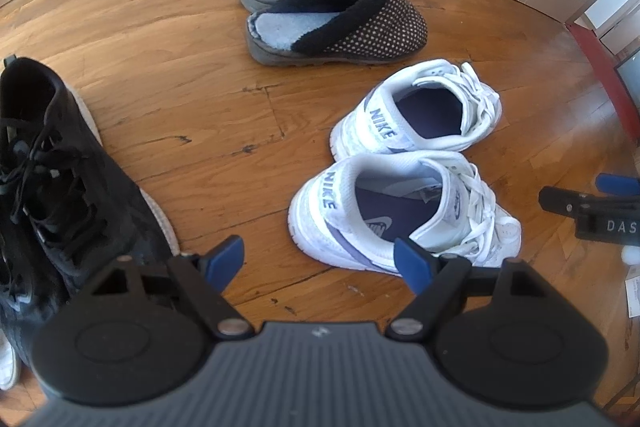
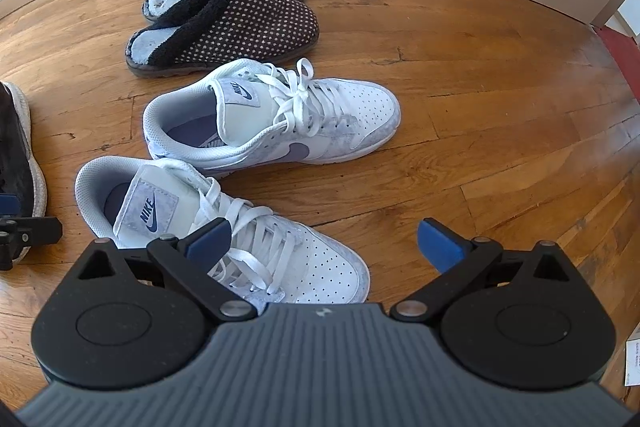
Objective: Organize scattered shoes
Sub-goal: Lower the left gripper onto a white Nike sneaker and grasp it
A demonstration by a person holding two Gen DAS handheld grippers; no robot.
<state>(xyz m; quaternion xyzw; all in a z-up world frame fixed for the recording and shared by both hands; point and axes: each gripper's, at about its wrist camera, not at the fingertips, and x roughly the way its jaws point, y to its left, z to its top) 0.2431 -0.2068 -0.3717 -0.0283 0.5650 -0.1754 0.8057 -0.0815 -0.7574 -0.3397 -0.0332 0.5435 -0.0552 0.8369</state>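
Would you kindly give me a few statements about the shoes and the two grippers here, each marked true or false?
1. The slippers sit side by side near the baseboard. True.
2. The right gripper is clamped on a white sneaker. False: it is open and holds nothing.
3. The black shoe lies to the left of the white sneakers. True.
4. The left gripper grips the black shoe. False: it is open and empty.
5. The white sneakers are unlaced. False: both are laced.

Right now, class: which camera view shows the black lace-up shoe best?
The left wrist view: the black lace-up shoe fills its left side, laces and collar visible, beside the open left gripper. The right wrist view catches only its edge and pale sole at the left border.
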